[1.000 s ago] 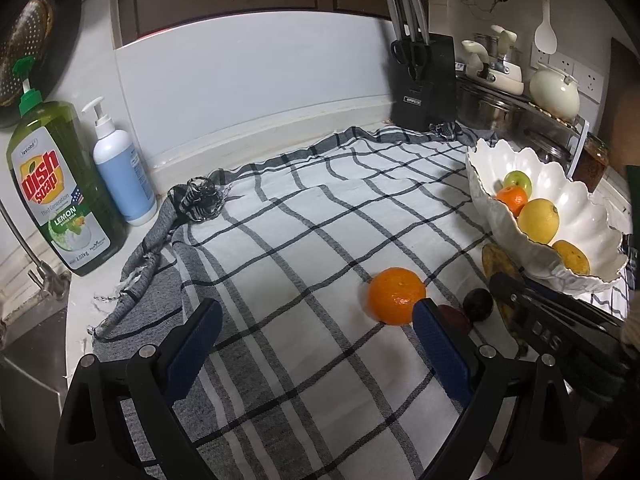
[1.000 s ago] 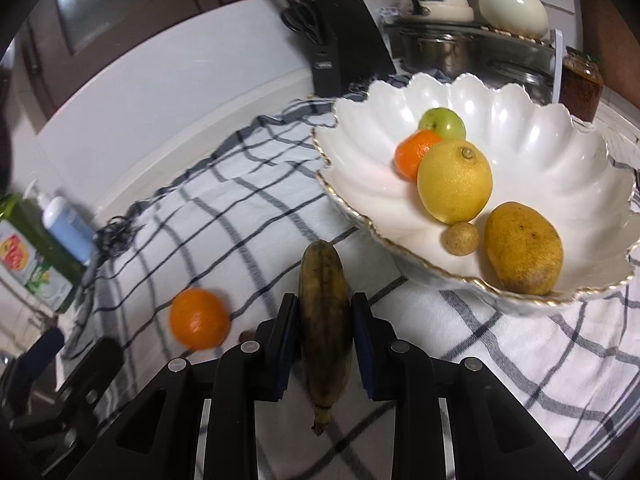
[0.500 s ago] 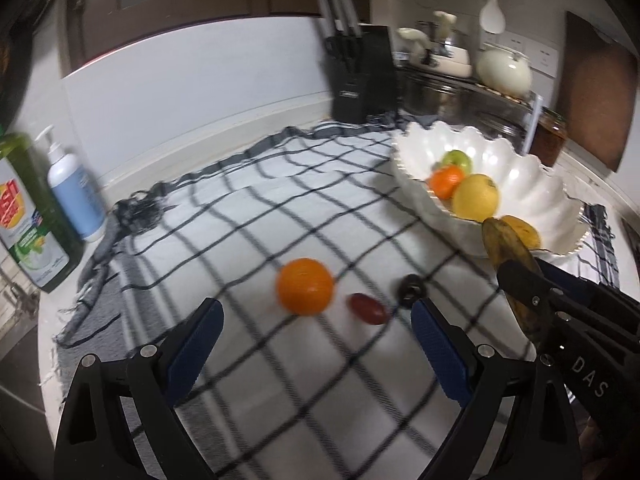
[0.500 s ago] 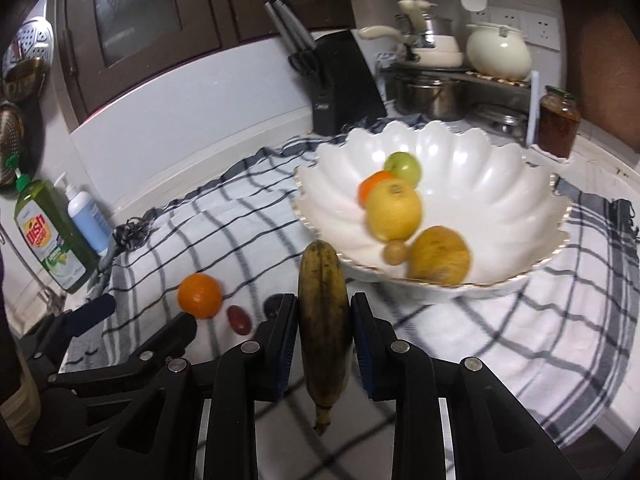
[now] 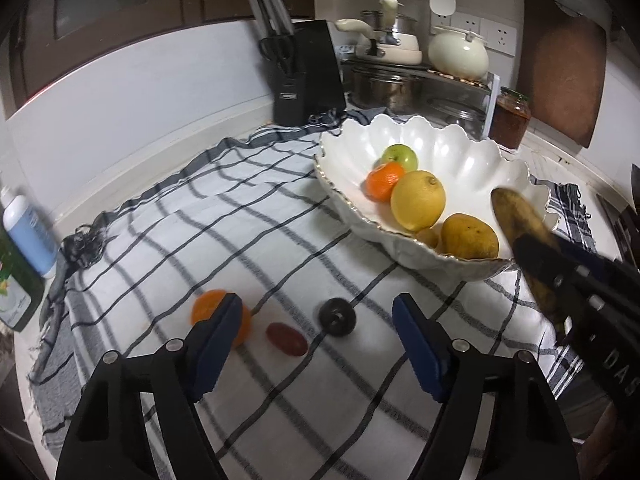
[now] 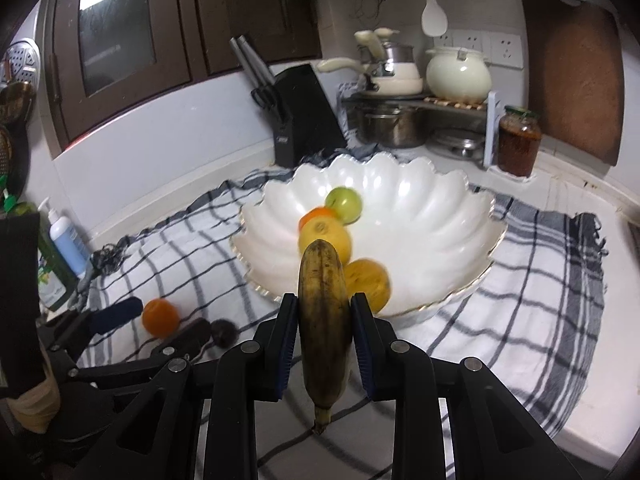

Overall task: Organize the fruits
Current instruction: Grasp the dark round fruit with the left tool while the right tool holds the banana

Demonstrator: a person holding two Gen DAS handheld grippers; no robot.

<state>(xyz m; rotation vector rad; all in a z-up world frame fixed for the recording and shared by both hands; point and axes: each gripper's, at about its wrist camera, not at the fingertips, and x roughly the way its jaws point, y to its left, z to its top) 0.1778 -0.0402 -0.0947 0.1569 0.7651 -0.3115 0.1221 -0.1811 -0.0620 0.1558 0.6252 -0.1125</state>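
My right gripper (image 6: 324,300) is shut on a brown overripe banana (image 6: 324,304), held in the air in front of the white scalloped bowl (image 6: 436,196). The bowl holds a green apple (image 6: 344,204), a tangerine, a lemon (image 5: 418,200) and other yellowish fruit. On the checked cloth lie an orange (image 5: 208,308), a small red fruit (image 5: 286,338) and a dark round fruit (image 5: 337,316). My left gripper (image 5: 318,312) hovers over the red and dark fruits, its jaws closing with nothing pressed between them; its left finger hides part of the orange.
A black knife block (image 5: 306,72) stands at the back wall. Pots, a cream kettle (image 5: 458,52) and a jar (image 5: 512,116) crowd the back right. Dish soap and a pump bottle (image 5: 26,232) stand at the far left.
Both hands have drawn back and swung toward the bowl, which now fills more of each view. The banana has risen higher in front of the bowl. The left jaws have narrowed.
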